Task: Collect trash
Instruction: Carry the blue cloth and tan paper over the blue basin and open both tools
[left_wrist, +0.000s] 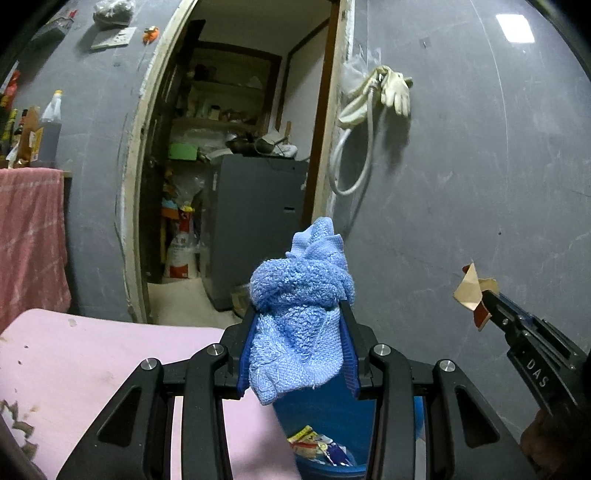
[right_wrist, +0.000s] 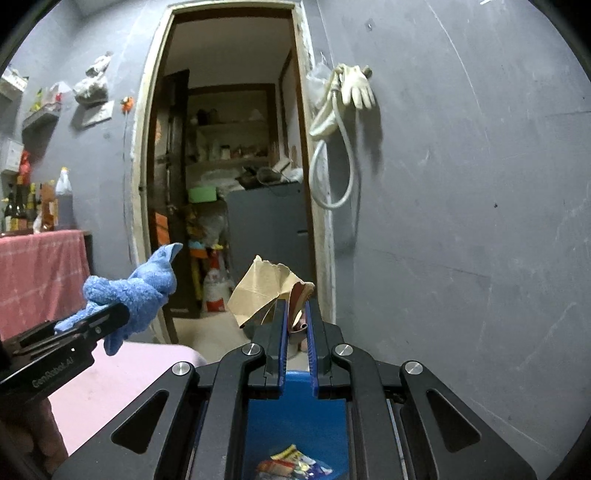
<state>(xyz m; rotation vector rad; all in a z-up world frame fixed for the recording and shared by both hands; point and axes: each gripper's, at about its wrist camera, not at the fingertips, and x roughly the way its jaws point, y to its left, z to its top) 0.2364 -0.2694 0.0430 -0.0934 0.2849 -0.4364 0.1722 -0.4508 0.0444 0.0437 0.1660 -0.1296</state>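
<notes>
My left gripper (left_wrist: 301, 314) is shut on a bunched light-blue terry cloth (left_wrist: 303, 295), which bulges above the blue pads and hangs below them. In the right wrist view the same cloth (right_wrist: 136, 288) and left gripper (right_wrist: 122, 314) show at the left. My right gripper (right_wrist: 297, 306) is shut on a crumpled tan and brown paper scrap (right_wrist: 264, 290); the left wrist view has that paper scrap (left_wrist: 474, 291) and right gripper (left_wrist: 487, 295) at the right. Below both grippers stands a blue bin (left_wrist: 328, 410) holding several wrappers (right_wrist: 291, 463).
A pink-topped table (left_wrist: 92, 358) lies at the lower left. Ahead, a grey wall (left_wrist: 480, 166) has a doorway (right_wrist: 229, 184) into a cluttered storeroom. A pale glove and hose (left_wrist: 384, 96) hang beside the doorway. Bottles (right_wrist: 40, 206) stand above a pink cloth (left_wrist: 29, 236) at the left.
</notes>
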